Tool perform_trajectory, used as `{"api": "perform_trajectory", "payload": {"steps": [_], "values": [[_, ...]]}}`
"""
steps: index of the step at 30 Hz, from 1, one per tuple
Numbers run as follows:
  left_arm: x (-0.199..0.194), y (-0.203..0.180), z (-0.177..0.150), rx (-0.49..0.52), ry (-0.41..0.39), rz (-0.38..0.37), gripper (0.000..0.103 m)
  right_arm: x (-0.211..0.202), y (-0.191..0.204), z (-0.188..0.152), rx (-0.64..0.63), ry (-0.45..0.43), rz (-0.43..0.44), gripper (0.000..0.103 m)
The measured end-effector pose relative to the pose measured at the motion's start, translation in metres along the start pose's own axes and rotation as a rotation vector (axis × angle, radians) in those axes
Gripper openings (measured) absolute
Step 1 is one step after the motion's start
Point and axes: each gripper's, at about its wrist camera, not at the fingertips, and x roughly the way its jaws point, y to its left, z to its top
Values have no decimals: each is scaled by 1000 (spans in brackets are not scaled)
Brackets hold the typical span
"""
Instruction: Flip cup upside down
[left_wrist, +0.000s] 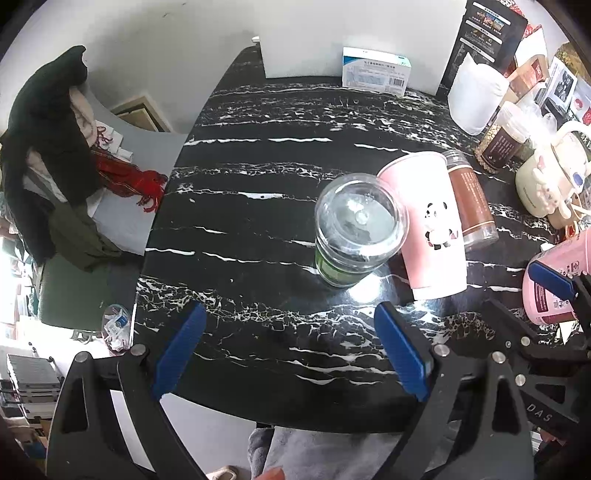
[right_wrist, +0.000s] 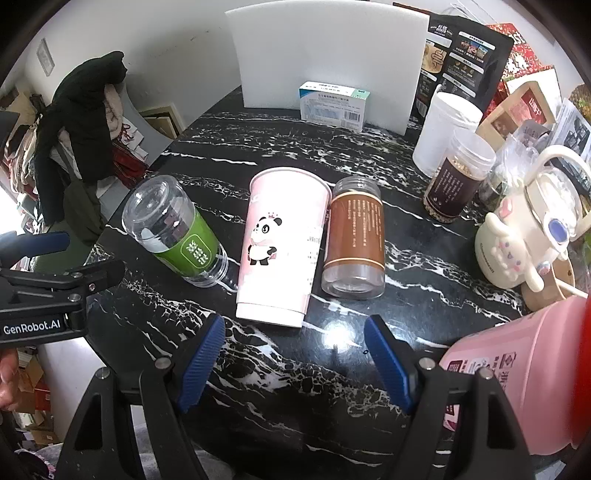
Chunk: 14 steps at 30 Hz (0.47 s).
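Pink panda cup (right_wrist: 282, 243) upright on the marble table (right_wrist: 295, 387), green-labelled jar (right_wrist: 177, 236) and brown jar (right_wrist: 354, 240) flanking it — left gripper (left_wrist: 291, 354) and right gripper (right_wrist: 295, 362) before it, jaws spread, empty, seemingly ready for grasping.

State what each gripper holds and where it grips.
Nothing is held. The left gripper and right gripper are both open, short of the pink panda cup.

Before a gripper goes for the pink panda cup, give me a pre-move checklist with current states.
1. Left gripper open, empty: ok.
2. Right gripper open, empty: ok.
3. Pink panda cup in view, ungrasped: ok.
4. Room beside cup: not ok; green-label jar and brown-label jar stand close on either side.
5. Cup's orientation now: upright, wide mouth up: ok.
6. Cup empty: cannot tell.
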Motion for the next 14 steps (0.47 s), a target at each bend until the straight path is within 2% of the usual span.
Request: {"api": "perform_trajectory", "payload": {"steps": [14], "values": [[10, -3, 1, 9, 25, 8, 92, 4, -2, -1, 5, 14, -4, 78]]}}
